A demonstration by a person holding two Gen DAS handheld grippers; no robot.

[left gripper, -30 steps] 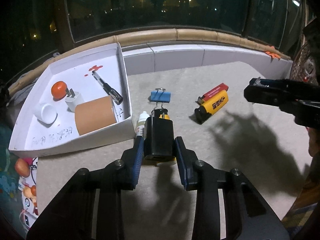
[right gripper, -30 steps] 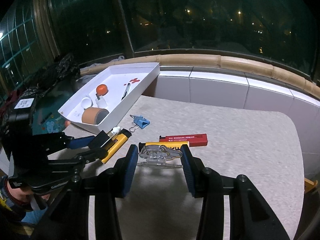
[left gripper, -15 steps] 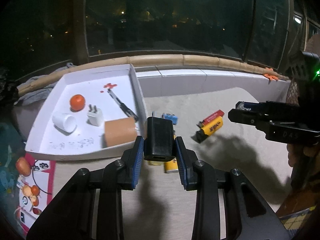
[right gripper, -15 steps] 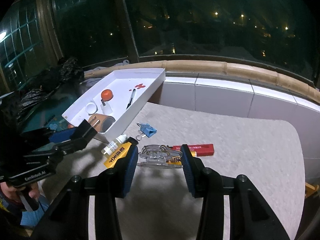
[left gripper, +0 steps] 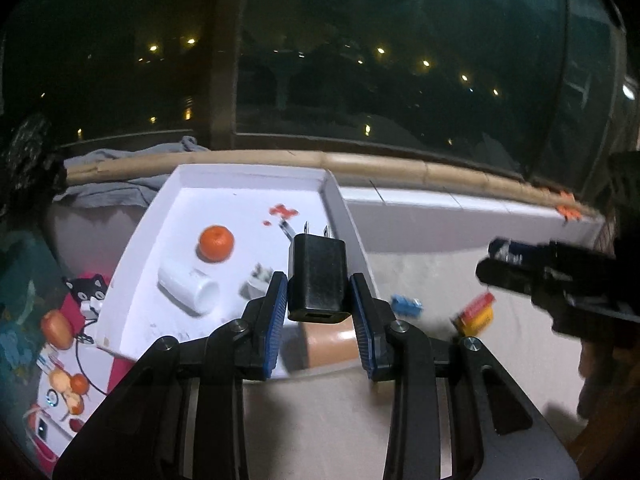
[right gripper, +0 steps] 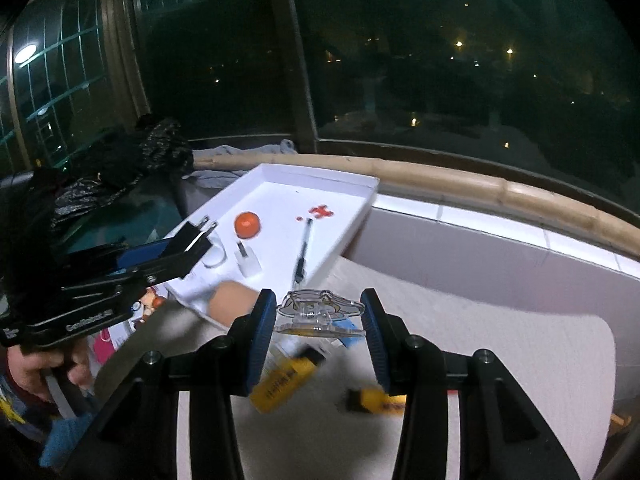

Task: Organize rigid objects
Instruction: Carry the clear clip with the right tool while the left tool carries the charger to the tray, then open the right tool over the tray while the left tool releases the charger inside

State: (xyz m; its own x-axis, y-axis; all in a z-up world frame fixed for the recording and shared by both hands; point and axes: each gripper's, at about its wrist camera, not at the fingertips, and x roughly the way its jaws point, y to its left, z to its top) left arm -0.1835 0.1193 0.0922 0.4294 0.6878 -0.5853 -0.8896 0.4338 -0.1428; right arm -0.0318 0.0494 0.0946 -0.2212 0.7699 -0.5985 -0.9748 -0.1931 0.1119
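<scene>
My left gripper [left gripper: 319,304] is shut on a black USB charger plug [left gripper: 318,276] and holds it in the air over the near edge of the white tray [left gripper: 338,204]; it also shows in the right wrist view [right gripper: 188,246]. My right gripper [right gripper: 320,316] is shut on a clear acrylic figure stand [right gripper: 320,312], above the table near the tray's corner. The tray holds an orange ball [left gripper: 216,243], a white cup [left gripper: 188,290], a white plug [right gripper: 247,262], a pen [right gripper: 302,254] and a tan roll [left gripper: 330,346].
On the beige table top [left gripper: 420,276] lie a blue binder clip [left gripper: 406,305], a yellow lighter [right gripper: 286,378] and a red-and-yellow box [left gripper: 474,314]. A tiled ledge [right gripper: 500,224] and a dark window run behind. A printed sheet [left gripper: 60,360] lies left of the tray.
My left gripper has lifted the black plug off the table and carried it left toward the tray. My right gripper has moved with the clear stand toward the tray's corner.
</scene>
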